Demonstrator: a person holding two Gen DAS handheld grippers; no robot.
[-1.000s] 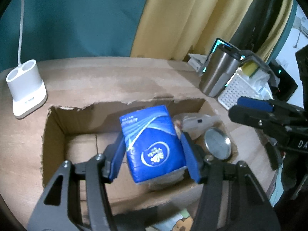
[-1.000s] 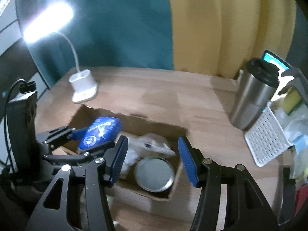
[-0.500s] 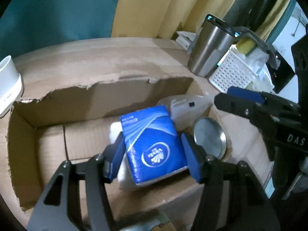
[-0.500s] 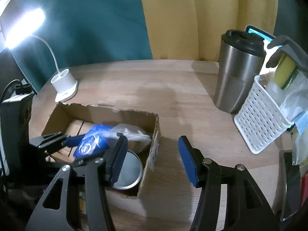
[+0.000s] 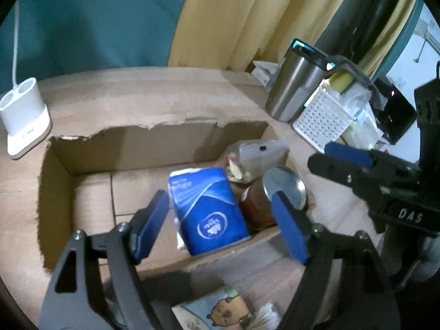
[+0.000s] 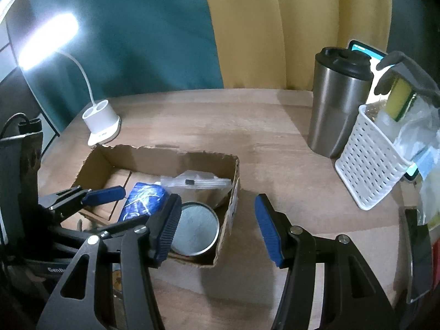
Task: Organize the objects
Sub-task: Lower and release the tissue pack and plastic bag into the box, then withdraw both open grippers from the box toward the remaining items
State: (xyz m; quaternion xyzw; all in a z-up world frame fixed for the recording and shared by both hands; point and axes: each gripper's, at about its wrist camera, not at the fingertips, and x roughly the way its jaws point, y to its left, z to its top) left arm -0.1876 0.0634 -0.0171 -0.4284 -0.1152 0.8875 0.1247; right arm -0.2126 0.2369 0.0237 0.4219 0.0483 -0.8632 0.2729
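Lamp base (image 5: 23, 115) stood at the far left of the wooden table (image 5: 154, 96), beside the torn cardboard box (image 5: 55, 181). My left gripper (image 5: 220, 211) hung over the box, its jaws opening, and the blue tissue pack (image 5: 209, 209) lay between the pads, loosed from both, its long axis running away from me. Right of the pack inside the box sat a tin can (image 5: 283, 187) on its side and a clear plastic packet (image 5: 258, 154) behind it. My right gripper (image 6: 217, 225) was parted and empty over the box's right wall. Farther right stood a steel tumbler (image 6: 335, 110) and a white basket (image 6: 368, 170) stuffed with a sponge and wrappers.
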